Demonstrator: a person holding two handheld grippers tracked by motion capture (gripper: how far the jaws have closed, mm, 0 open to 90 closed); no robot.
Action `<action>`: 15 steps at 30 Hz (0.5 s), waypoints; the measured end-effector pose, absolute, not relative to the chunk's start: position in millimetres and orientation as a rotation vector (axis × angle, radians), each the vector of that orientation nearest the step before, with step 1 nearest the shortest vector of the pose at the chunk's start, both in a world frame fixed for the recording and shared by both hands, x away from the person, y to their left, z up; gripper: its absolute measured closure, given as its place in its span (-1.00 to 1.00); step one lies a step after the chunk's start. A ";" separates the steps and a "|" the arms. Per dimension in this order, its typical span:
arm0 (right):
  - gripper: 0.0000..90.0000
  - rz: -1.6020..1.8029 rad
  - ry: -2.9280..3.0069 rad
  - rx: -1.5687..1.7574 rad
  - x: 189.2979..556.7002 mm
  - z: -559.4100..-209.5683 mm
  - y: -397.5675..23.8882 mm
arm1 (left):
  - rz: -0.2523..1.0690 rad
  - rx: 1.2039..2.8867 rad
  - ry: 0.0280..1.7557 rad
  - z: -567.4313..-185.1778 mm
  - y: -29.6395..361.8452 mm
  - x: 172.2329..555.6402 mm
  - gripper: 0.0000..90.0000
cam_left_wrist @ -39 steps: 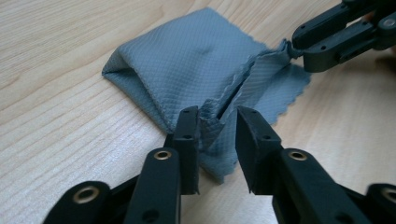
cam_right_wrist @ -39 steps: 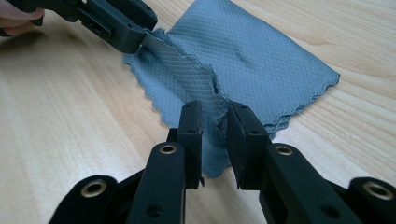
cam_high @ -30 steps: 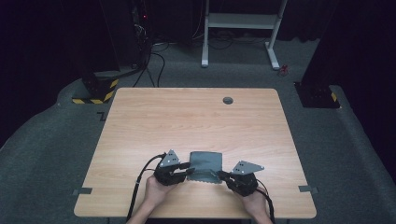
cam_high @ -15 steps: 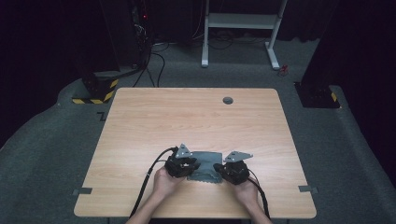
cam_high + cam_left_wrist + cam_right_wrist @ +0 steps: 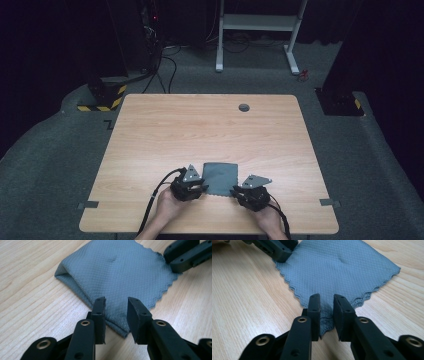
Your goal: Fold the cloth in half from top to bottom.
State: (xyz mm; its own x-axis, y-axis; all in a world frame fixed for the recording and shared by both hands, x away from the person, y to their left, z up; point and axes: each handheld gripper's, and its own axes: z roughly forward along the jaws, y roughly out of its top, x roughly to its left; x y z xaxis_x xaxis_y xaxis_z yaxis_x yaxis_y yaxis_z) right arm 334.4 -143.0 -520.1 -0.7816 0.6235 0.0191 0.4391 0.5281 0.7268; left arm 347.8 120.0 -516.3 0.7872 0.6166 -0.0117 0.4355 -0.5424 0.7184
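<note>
Since the earlier high views, the grey cloth (image 5: 219, 178) has gone from a raised, bunched shape between the two grippers to lying flat and folded on the wooden table (image 5: 200, 130), in the lower middle of the high view. The hands have come down with it and sit apart again, as at the start.

The left gripper (image 5: 196, 188) sits at the cloth's lower left corner. In the left gripper view its jaws stand partly open, with the folded corner of the cloth (image 5: 117, 277) between them but clear gaps at both pads.

The right gripper (image 5: 239, 192) is at the lower right corner. Its jaws have just been opening; in the right gripper view the scalloped corner (image 5: 337, 270) lies between them, not pinched.

The cloth is roughly square, its slightly longer side running towards the upper edge of the high view.
</note>
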 end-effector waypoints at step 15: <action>0.73 1.153 2.415 1.017 366.7 -504.1 -151.5 | 0.368 2.076 0.946 -494.7 134.4 382.1 0.37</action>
State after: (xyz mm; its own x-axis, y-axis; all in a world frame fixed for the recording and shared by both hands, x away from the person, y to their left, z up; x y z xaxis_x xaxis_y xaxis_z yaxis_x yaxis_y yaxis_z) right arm 366.7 -151.5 -504.1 -0.7138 0.6986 0.0485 0.4771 0.4344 0.7639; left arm 382.1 134.4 -494.7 0.6772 0.7331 -0.0626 0.4980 -0.3941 0.7724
